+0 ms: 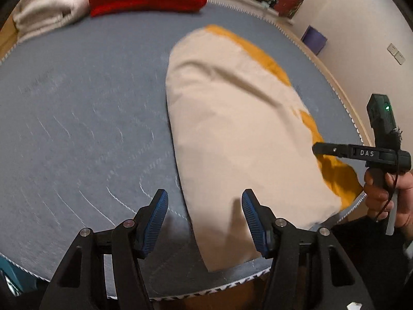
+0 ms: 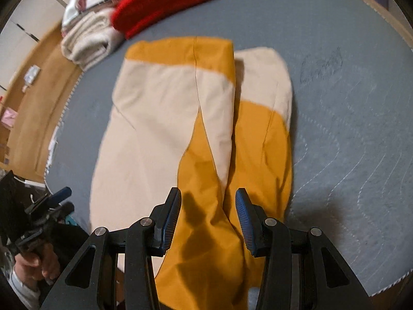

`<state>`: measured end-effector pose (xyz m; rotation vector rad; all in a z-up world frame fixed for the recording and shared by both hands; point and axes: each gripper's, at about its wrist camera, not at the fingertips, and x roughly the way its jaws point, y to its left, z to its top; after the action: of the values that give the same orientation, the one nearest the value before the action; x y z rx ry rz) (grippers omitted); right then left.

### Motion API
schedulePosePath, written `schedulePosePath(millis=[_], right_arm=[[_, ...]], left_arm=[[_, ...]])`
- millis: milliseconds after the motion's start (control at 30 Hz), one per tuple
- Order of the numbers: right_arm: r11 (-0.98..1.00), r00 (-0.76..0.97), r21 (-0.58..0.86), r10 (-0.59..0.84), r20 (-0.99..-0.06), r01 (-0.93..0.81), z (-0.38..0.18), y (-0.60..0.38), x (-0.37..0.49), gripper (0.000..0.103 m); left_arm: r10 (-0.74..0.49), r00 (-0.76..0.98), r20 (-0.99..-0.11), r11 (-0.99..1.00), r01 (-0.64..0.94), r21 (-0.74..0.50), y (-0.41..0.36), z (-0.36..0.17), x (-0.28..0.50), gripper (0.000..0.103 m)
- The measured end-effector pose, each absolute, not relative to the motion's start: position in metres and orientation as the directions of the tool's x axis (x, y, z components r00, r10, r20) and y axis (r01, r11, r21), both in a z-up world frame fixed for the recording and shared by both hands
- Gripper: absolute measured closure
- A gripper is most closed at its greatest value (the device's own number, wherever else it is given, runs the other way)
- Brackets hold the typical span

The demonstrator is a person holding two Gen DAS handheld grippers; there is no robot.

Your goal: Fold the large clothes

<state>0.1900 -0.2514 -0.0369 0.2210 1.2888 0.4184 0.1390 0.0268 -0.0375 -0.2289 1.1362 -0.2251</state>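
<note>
The left gripper points steeply down over the near edge of the bed. Its jaws stand apart with nothing clamped between them; the blue pads are clear of the cloth. Below and between them lies the near end of the cream-and-orange garment, with only the right pad over the fabric and the left pad over bare grey mattress cover.

The right gripper also points steeply down, directly above the orange part of the garment. Its jaws are parted and no cloth is pinched between the pads; the fabric lies below them and their shadow falls on it.

The garment rests on the bed, partly folded: a cream panel with an orange band lies over a second cream-and-orange layer that shows along one side. A seam runs down the upper panel. The near orange end is bunched and creased.

In the left wrist view the right hand holds its gripper handle beside the orange edge of the garment.

At the far end of the bed sit a red folded item and a pile of cream folded cloth, touching each other and well apart from the garment's near end
</note>
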Motion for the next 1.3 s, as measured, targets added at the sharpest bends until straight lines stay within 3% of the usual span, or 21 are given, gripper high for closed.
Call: schedulePosePath(millis=[133,167,200,300,433,500,567,733,1133,1167,1300], right_arm=[[0.914,0.199,0.361,0.395,-0.897,-0.186,-0.042,-0.239,0.191,0.061],[0.921,0.205,0.340,0.376,-0.904,-0.189,-0.039,-0.239,0.190,0.078],[0.925,0.209,0.328,0.365,-0.907,-0.190,-0.039,-0.239,0.189,0.089],[0.914,0.240,0.353,0.395,-0.887,-0.197,-0.026,-0.245,0.185,0.099],[0.874,0.386,0.450,0.484,-0.785,-0.182,0.018,-0.282,0.170,0.100],[0.898,0.466,0.405,0.437,-0.769,-0.173,0.035,-0.294,0.161,0.100],[0.935,0.489,0.327,0.350,-0.799,-0.136,0.035,-0.305,0.157,0.100],[0.979,0.319,0.186,0.205,-0.925,-0.087,-0.021,-0.305,0.170,0.100],[0.984,0.282,0.018,0.069,-0.957,-0.179,-0.051,-0.273,0.179,0.099],[0.982,0.297,0.013,0.070,-0.952,-0.191,-0.048,-0.271,0.176,0.092],[0.979,0.295,0.087,0.139,-0.946,-0.182,-0.038,-0.282,0.164,0.085]], left_arm=[[-0.325,0.364,-0.873,0.943,0.052,-0.329,0.034,-0.040,0.141,0.047],[-0.338,0.357,-0.871,0.938,0.048,-0.344,0.033,-0.043,0.141,0.047],[-0.352,0.346,-0.870,0.932,0.045,-0.360,0.032,-0.044,0.141,0.047],[-0.371,0.329,-0.868,0.925,0.047,-0.378,0.031,-0.048,0.142,0.047],[-0.407,0.305,-0.861,0.911,0.063,-0.408,0.024,-0.049,0.142,0.047],[-0.412,0.292,-0.863,0.910,0.087,-0.405,0.015,-0.051,0.141,0.046],[-0.389,0.279,-0.878,0.921,0.123,-0.369,0.002,-0.054,0.141,0.046],[-0.396,0.263,-0.880,0.917,0.160,-0.364,-0.010,-0.055,0.144,0.046],[-0.337,0.187,-0.923,0.932,0.205,-0.299,-0.023,-0.075,0.133,0.043],[-0.337,0.188,-0.923,0.932,0.203,-0.299,-0.023,-0.075,0.133,0.043],[-0.343,0.197,-0.918,0.931,0.204,-0.304,-0.025,-0.071,0.132,0.044]])
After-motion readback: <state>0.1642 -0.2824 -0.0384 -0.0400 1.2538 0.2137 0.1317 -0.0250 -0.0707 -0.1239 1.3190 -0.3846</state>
